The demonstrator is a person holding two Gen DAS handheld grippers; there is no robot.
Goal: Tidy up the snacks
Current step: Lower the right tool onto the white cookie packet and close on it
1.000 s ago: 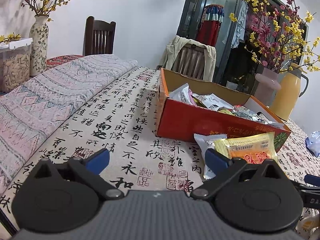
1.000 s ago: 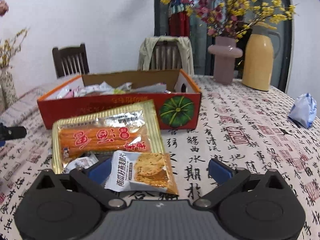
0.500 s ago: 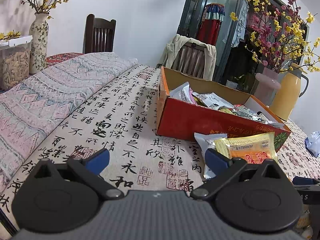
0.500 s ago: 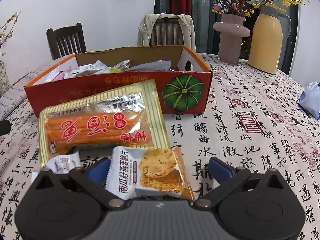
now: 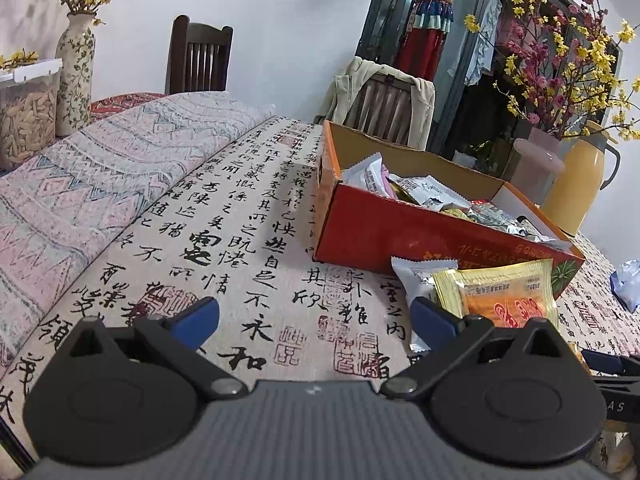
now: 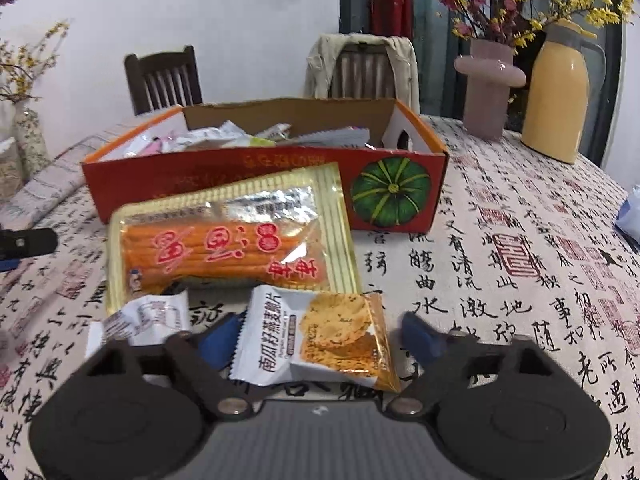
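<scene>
Blue bag [image 6: 630, 216] cut off at right edge; small white packet [image 6: 140, 318] partly blurred, under gold packet [image 6: 232, 240]; print unreadable.

Left gripper [image 5: 314, 318]: matte black linkage arms on round black housings; silver pivot screws; blue fingertips [image 5: 196, 316]; ribbed grey body; right gripper [image 6: 320, 334] has the same build, blue fingertips [image 6: 420, 336] slightly blurred.

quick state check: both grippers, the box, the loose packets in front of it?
left gripper: open, nothing between the fingers, over bare cloth.
right gripper: open, straddling the oat-crisp packet, not closed on it.
snack box: open top, partly filled with packets.
oat-crisp packet: sealed, on the table.
orange-stick pack: sealed, leaning against the box front.
small white packet: on the table, partly under the pack.
</scene>
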